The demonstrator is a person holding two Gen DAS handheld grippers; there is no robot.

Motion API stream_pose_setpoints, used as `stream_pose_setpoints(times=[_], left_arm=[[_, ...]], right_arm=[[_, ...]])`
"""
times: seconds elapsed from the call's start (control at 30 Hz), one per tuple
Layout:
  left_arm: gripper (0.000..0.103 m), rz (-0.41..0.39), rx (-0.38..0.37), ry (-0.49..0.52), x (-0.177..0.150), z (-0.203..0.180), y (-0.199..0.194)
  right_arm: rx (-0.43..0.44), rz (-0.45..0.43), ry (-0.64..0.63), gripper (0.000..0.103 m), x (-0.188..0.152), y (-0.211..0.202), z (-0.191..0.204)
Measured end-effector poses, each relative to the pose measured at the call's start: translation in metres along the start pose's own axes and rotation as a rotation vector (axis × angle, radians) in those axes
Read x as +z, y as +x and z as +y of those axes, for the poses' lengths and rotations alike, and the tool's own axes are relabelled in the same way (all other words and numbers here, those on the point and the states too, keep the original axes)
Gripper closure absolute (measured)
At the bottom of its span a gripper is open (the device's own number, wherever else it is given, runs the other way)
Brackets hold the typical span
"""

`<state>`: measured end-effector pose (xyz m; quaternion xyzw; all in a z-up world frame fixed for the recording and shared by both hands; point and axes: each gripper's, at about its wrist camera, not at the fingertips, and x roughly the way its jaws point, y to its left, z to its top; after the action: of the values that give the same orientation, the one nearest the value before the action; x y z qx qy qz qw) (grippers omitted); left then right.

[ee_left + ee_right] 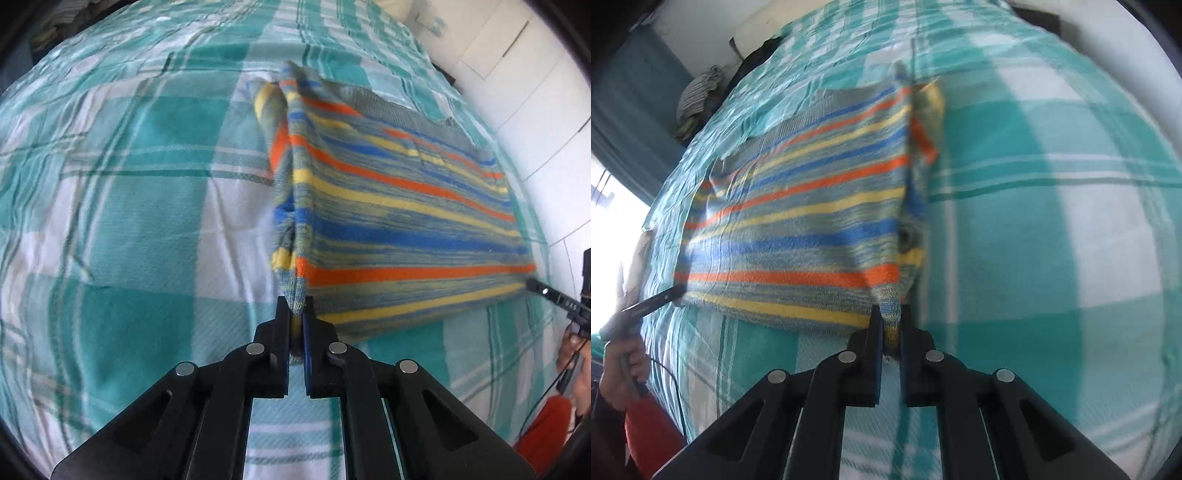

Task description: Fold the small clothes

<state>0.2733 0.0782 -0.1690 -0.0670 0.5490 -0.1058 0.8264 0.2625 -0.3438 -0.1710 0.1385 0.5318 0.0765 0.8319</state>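
A small striped knit garment (399,206), grey-green with orange, yellow and blue bands, is stretched over the bed. My left gripper (296,314) is shut on its near left corner and holds that corner up. My right gripper (891,317) is shut on the near right corner of the same garment (798,214). The near edge hangs taut between the two grippers. The far part rests on the bedspread, with a sleeve tucked under at the side. Each gripper's fingertips show at the edge of the other's view: the right fingers (550,293) and the left fingers (657,299).
The bed is covered with a teal and white plaid bedspread (140,206). White cupboard doors (535,81) stand past the bed's right side. A pile of striped clothes (698,96) lies at the far left of the bed, by a teal curtain (631,110).
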Motion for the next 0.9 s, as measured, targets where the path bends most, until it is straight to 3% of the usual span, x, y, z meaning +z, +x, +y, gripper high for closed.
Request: stream_pose_setpoints(times=[0.17, 0.23, 0.27, 0.3, 0.33, 0.37, 0.4, 0.47, 0.63, 0.9], left_arm=[[0.097, 0.004, 0.042, 0.015, -0.003, -0.007, 0.010], [0.087, -0.011, 0.038, 0.001, -0.003, -0.006, 0.007], [0.075, -0.015, 0.037, -0.010, -0.004, -0.005, 0.004], [0.065, -0.021, 0.054, -0.021, -0.006, -0.004, -0.003], [0.047, -0.043, 0.087, -0.019, -0.010, -0.006, -0.012], [0.035, -0.077, 0.113, -0.004, -0.015, -0.009, -0.021], [0.032, -0.121, 0.143, 0.022, -0.023, -0.013, -0.035], [0.024, -0.169, 0.189, 0.051, -0.034, -0.022, -0.052], [0.021, -0.230, 0.249, 0.056, -0.057, -0.038, -0.082], [0.020, -0.287, 0.303, 0.086, -0.074, -0.052, -0.106]], right_arm=[[-0.038, 0.030, 0.025, 0.097, -0.008, 0.017, -0.014], [-0.053, 0.015, 0.019, 0.095, -0.008, 0.014, -0.010], [-0.044, 0.000, 0.019, 0.093, -0.008, 0.011, -0.010], [-0.029, -0.017, 0.013, 0.080, -0.010, 0.008, -0.009], [-0.034, -0.037, 0.005, 0.059, -0.013, 0.003, -0.008], [-0.057, -0.070, -0.003, 0.049, -0.020, -0.006, -0.006], [-0.065, -0.107, -0.006, 0.036, -0.028, -0.015, -0.006], [-0.057, -0.188, -0.012, 0.035, -0.047, -0.039, 0.000], [-0.064, -0.280, -0.025, 0.032, -0.094, -0.066, 0.017], [-0.110, -0.268, -0.091, 0.031, -0.121, -0.067, 0.049]])
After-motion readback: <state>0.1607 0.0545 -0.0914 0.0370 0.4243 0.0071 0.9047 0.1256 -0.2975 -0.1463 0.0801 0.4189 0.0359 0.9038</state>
